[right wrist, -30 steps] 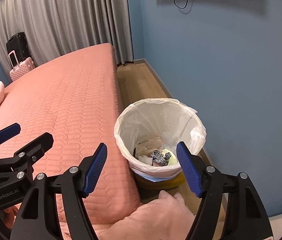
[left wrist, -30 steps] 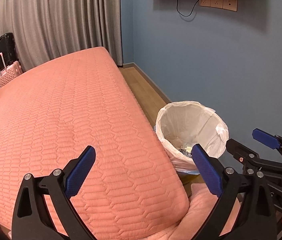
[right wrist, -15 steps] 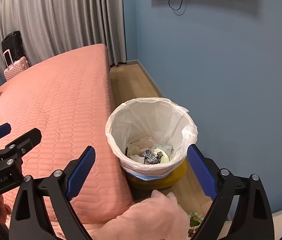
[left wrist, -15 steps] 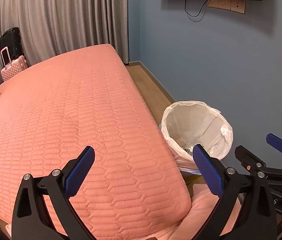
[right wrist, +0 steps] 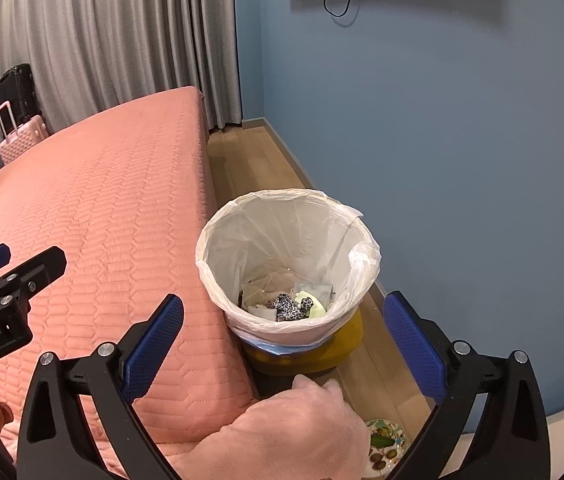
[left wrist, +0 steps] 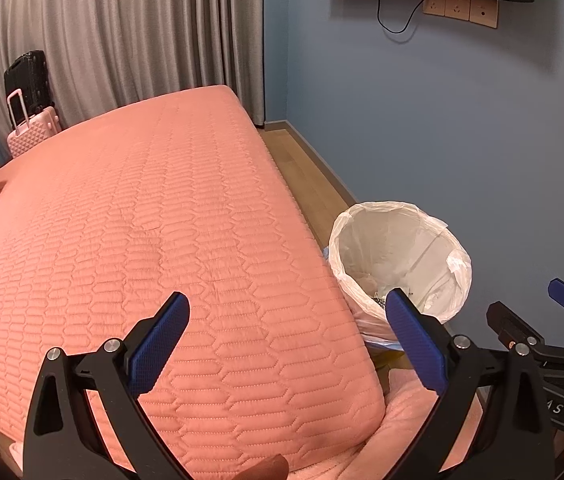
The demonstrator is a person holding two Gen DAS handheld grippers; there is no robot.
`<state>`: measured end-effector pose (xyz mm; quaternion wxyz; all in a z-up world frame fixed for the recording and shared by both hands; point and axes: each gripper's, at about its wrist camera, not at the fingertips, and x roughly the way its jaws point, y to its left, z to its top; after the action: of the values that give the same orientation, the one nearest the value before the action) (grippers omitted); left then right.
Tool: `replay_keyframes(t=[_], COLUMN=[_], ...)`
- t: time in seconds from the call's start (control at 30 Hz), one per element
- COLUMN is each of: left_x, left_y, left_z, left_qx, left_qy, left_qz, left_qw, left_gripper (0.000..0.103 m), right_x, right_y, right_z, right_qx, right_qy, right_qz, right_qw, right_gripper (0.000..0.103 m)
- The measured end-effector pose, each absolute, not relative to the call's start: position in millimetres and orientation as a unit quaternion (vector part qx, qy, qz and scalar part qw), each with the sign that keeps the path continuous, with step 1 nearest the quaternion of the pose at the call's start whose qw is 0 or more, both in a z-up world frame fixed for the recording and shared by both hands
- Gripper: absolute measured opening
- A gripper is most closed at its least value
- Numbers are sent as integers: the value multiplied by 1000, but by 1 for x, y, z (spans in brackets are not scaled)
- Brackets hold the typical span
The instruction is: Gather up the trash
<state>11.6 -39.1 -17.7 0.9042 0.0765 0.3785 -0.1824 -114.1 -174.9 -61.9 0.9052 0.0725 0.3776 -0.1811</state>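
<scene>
Right gripper (right wrist: 284, 336): its fingers are spreading apart with nothing between them, poised above the near rim of the trash bin (right wrist: 288, 320).
Left gripper (left wrist: 288, 344): fingers released and empty, hanging over the near corner of the pink bed (left wrist: 142, 220).
Trash: scraps are lying at the bottom of the white bin liner (right wrist: 282, 220); a patterned wrapper (right wrist: 386, 442) is sitting on the floor, near and right of the bin.
Key relation: the wrapper is lying below and nearer than the right fingers, well off from the left hand's tool, so the right one is likely better placed.
</scene>
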Motion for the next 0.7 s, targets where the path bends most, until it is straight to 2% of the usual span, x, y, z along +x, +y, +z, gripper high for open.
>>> replay_keyframes(t=[0.7], left_x=[11], left_y=[-40], left_z=[-24], left_qx=[85], left_qy=[380], left_qz=[-156], left_qw=[908], left_gripper=[96], right_x=[-117], right_y=[-182], right_z=[-64], right_qx=[71], right_qy=[380], right_qz=[-181], right_qw=[904], right_gripper=[98])
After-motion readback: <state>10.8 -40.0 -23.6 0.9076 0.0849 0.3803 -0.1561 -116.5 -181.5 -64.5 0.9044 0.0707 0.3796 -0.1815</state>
